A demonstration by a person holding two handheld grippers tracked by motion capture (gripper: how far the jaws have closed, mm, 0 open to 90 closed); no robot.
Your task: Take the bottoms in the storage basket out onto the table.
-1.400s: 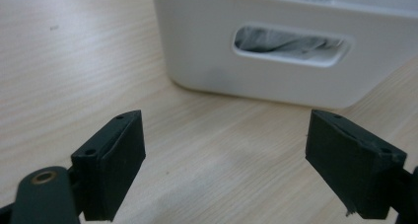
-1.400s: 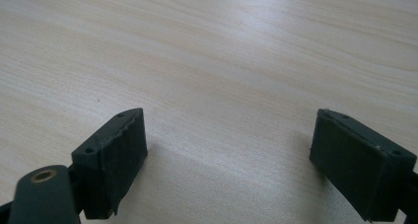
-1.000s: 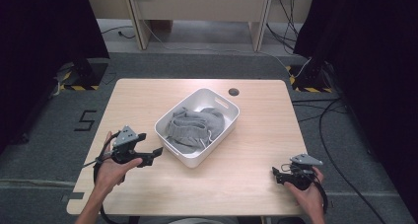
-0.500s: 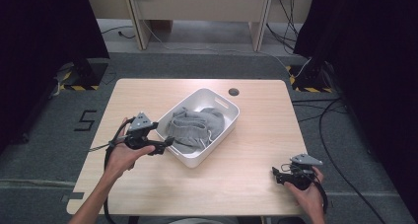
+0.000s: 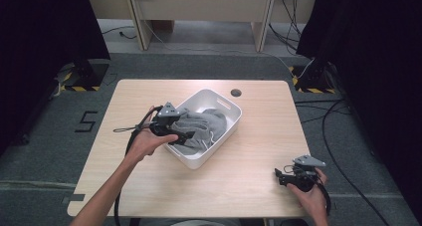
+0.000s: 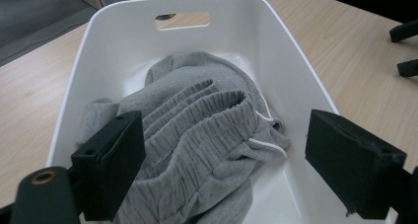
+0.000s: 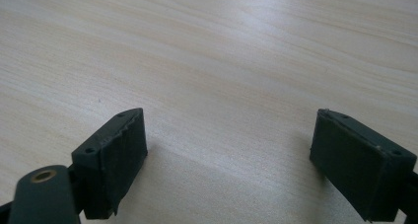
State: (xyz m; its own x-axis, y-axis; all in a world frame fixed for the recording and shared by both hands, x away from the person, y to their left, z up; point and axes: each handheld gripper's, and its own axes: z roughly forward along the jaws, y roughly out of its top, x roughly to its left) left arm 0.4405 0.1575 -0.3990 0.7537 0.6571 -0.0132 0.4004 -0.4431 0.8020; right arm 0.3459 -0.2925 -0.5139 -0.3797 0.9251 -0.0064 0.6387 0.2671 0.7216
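Note:
A white plastic bin (image 5: 230, 120) stands slantwise in the middle of the wooden table (image 5: 259, 151). Crumpled grey sweatpants (image 5: 201, 126) with a ribbed waistband and a white drawstring (image 6: 263, 142) lie inside the bin (image 6: 296, 71). My left gripper (image 5: 185, 135) hangs over the bin's near-left end, open, its jaws wide on either side of the grey sweatpants (image 6: 202, 130) and a little above them. At the table's front right corner my right gripper (image 5: 280, 175) rests low over bare wood, open, with nothing between its fingers (image 7: 116, 155).
A dark round hole (image 5: 236, 92) sits in the tabletop behind the bin. Cables trail on the floor to the right (image 5: 328, 106). The far gripper's black fingertips (image 6: 404, 49) show at the edge of the left gripper view.
The left hand has carried its gripper from the table's left side rightward and forward, until it hangs over the bin's near end. The right gripper has stayed in place.

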